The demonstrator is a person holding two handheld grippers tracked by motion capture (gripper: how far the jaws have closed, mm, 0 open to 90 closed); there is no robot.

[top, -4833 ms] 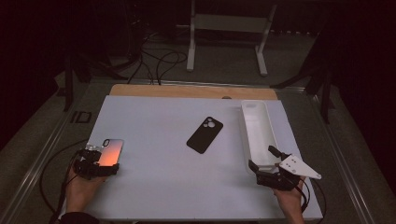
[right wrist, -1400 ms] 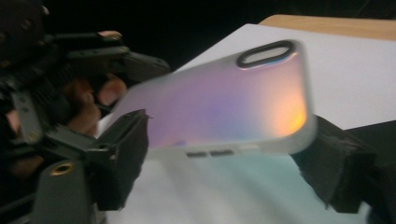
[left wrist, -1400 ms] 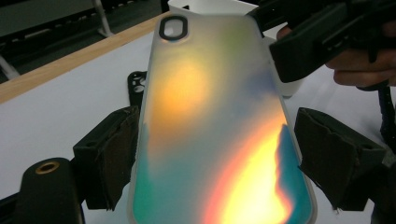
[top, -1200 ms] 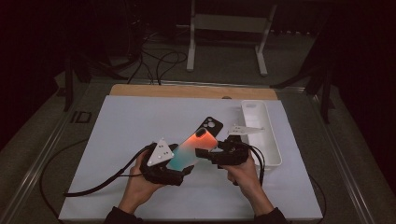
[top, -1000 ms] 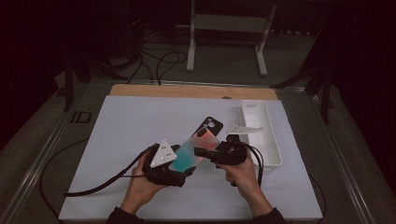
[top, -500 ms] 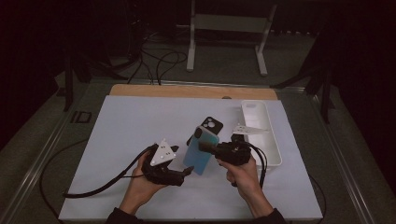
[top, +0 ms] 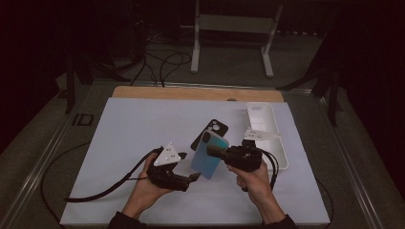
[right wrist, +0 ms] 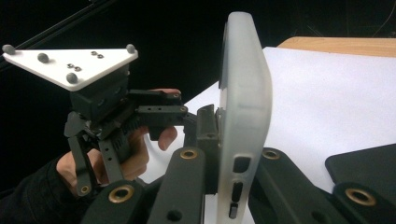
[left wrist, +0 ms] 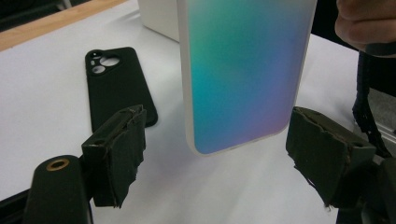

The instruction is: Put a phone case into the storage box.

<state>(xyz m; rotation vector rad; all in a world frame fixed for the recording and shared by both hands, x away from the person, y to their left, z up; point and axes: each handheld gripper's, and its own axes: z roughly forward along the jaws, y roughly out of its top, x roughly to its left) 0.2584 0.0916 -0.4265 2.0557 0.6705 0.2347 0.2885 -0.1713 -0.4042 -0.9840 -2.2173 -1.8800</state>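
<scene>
A phone (top: 210,155) with a teal-to-violet back and a frosted white case hangs above the white mat, between the two hands. My right gripper (top: 216,151) is shut on its edge, and in the right gripper view (right wrist: 229,140) the phone (right wrist: 245,102) stands edge-on between the jaws. My left gripper (top: 193,177) is open. In the left gripper view (left wrist: 224,154) the lower end of the phone (left wrist: 243,74) sits between the pads (left wrist: 121,154), and neither pad touches it. Its jaws have just closed a little. A black phone case (top: 212,131) lies flat behind.
A white tray (top: 267,133) lies on the mat's right side, close behind my right hand. The black case (left wrist: 114,88) is just past the left jaw. Cables trail from both grippers toward the front edge. The mat's left half and far side have free room.
The phone went from the mat's far left to the middle in the left gripper. The right gripper closed on it, the left gripper let go, and the teal side now faces up.
</scene>
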